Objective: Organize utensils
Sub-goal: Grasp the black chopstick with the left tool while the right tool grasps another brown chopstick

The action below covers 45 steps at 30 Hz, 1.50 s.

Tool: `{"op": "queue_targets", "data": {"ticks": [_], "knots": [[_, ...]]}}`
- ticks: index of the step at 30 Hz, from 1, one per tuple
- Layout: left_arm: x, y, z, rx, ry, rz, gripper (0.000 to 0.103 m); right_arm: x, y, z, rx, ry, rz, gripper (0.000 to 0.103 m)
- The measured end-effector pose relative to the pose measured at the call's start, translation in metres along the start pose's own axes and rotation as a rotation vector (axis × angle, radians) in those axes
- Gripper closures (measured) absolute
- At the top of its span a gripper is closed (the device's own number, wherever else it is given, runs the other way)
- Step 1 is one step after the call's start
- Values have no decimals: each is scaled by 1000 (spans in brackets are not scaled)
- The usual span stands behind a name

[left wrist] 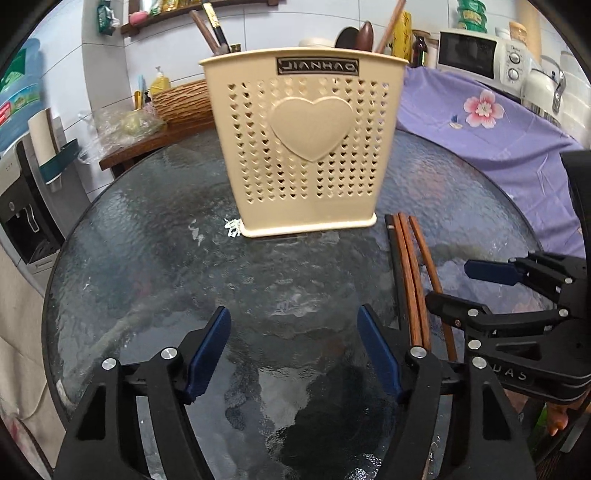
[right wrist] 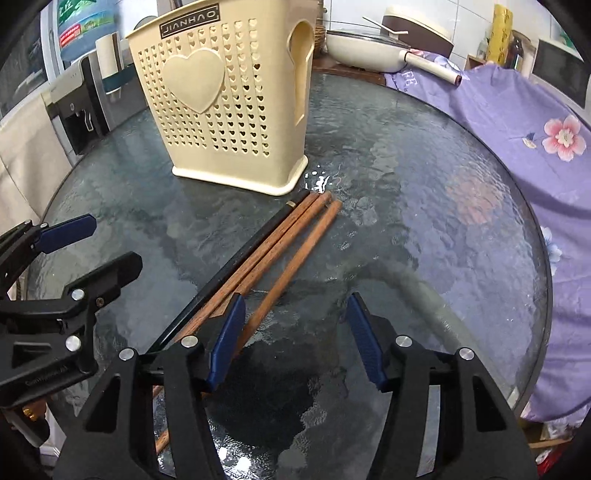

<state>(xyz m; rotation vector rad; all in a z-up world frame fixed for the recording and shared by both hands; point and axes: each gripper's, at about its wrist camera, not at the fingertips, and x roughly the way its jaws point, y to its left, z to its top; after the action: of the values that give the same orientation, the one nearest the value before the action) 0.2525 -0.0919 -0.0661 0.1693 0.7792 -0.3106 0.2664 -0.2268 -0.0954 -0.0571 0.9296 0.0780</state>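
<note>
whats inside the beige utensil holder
Above the rim of the beige utensil holder, chopstick ends and dark spoon heads stick up. Their lower parts, and anything shorter inside, are hidden by its walls.

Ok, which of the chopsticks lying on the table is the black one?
The black chopstick is the outermost one, on the left hand-held gripper's side of the three brown chopsticks, with a gold band near its holder-end tip.

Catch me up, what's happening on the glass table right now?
Utensil sorting is under way. Four chopsticks, three brown and one black, lie loose on the glass table just in front of the cream holder, which already has utensils in it. The right claw hangs open with one finger over the chopsticks, gripping nothing. The left claw is open and empty too.
</note>
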Motion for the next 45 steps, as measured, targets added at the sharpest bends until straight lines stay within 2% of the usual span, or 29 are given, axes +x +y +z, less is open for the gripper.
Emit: {"op": "queue_targets", "data": {"ticks": [5,9,13,18,23,31,35,43,45], "knots": [[5,-10,2,34,27,-28,39,-1,-6,2,-12,16,18,50],[12,-17,8,44,60,-66,47,1,-14,6,-21,23,24,59],[17,-27,13,62,81,-103,49,1,-21,7,-26,27,29,66],[19,-34,13,90,94,-124,52,1,-27,7,-24,28,25,67],[25,-42,17,106,104,-130,57,1,-32,8,-18,31,26,67],[32,-52,22,126,123,-144,59,5,-39,15,9,33,33,67],[39,-58,29,156,127,-127,62,9,-41,20,25,37,37,67],[64,-69,54,202,162,-115,65,20,-62,40,135,61,90,81],[69,-71,59,204,174,-119,68,24,-67,46,168,74,107,84]]}}
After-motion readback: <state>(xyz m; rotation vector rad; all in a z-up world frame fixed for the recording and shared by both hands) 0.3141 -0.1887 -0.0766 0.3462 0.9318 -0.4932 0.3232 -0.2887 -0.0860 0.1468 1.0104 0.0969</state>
